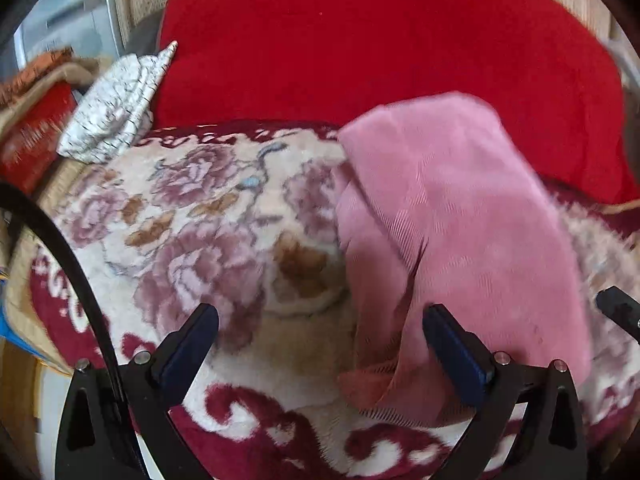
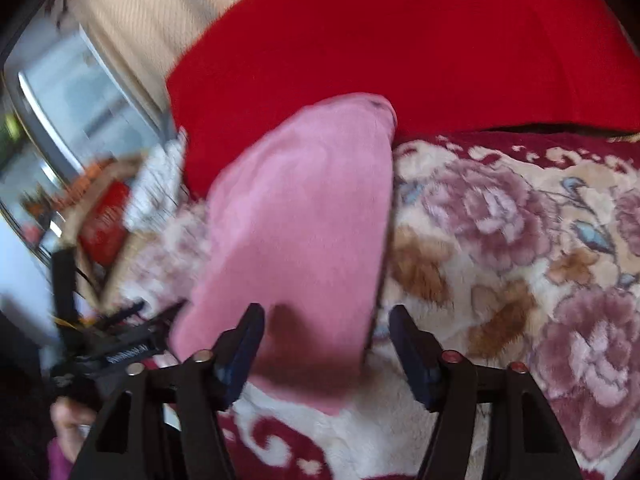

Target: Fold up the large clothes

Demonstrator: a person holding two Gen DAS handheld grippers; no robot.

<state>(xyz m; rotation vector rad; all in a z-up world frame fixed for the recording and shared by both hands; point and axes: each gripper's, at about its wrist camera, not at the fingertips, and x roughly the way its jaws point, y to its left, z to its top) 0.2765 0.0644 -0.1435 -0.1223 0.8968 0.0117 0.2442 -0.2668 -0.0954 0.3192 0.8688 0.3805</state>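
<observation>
A pink ribbed garment (image 1: 460,216) lies folded in a long strip on a floral fleece blanket (image 1: 192,216). In the right wrist view the pink garment (image 2: 300,216) runs from my fingers back to the red cushion. My left gripper (image 1: 320,332) is open, its jaws wide apart; its right finger (image 1: 456,348) sits at the garment's near edge, where a fold shows an orange-pink underside. My right gripper (image 2: 326,332) is open over the garment's near end, empty. Both views are motion-blurred.
A large red cushion (image 1: 360,40) lies behind the garment, also in the right wrist view (image 2: 440,40). A white patterned cloth (image 1: 116,108) sits at back left. Red and orange items (image 1: 36,136) pile at the left edge. The blanket (image 2: 520,260) extends right.
</observation>
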